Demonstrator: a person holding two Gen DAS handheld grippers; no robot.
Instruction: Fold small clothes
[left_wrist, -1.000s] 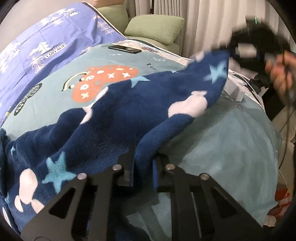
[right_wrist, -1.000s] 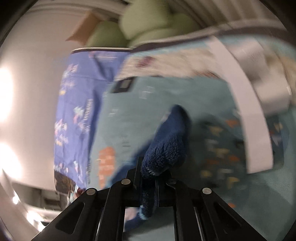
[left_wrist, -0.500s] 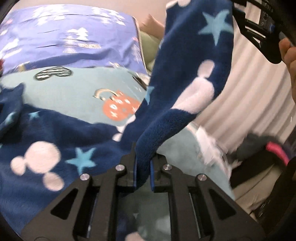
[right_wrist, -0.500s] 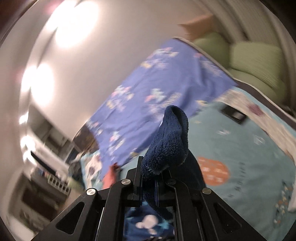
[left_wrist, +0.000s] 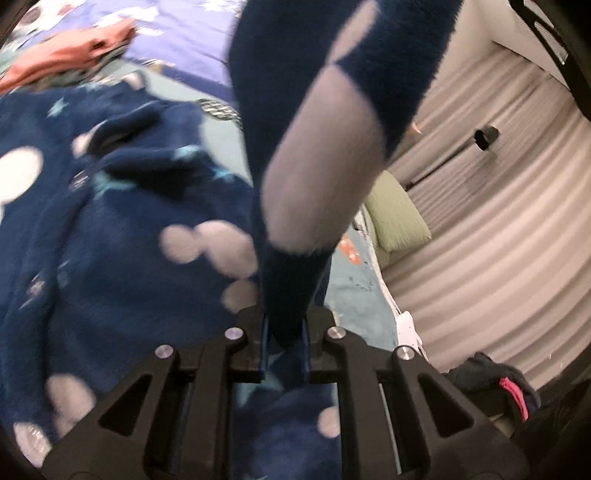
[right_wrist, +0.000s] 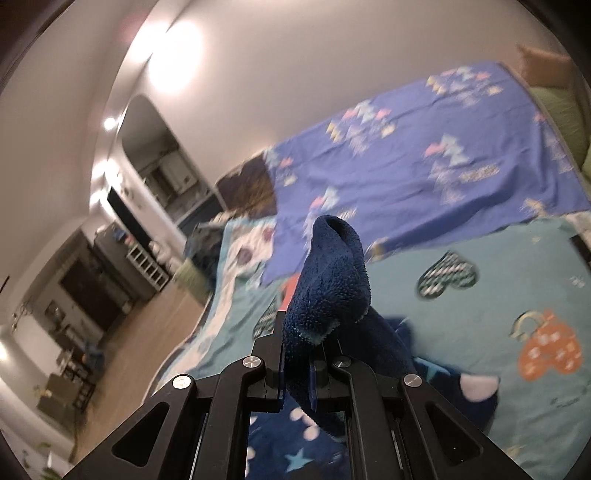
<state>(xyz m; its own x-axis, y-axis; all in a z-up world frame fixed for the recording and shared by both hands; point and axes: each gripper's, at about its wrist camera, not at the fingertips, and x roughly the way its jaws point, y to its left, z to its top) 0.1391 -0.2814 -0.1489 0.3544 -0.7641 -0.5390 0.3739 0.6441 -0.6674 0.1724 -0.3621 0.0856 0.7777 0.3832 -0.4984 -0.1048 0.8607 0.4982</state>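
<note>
Fleece garment gripped at two edge points above the bed.
Left gripper and right gripper jaws were clenched on thick, soft, limp fleece; holds at hems suited it best.

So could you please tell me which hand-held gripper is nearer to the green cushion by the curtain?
Left, probably. The left hand-held gripper has the green cushion just ahead to its right; the right hand-held gripper sees green only at the far edge.

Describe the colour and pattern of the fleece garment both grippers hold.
Fleece garment: dark navy with pale round blobs and light blue stars, clearest in the left wrist view.
</note>
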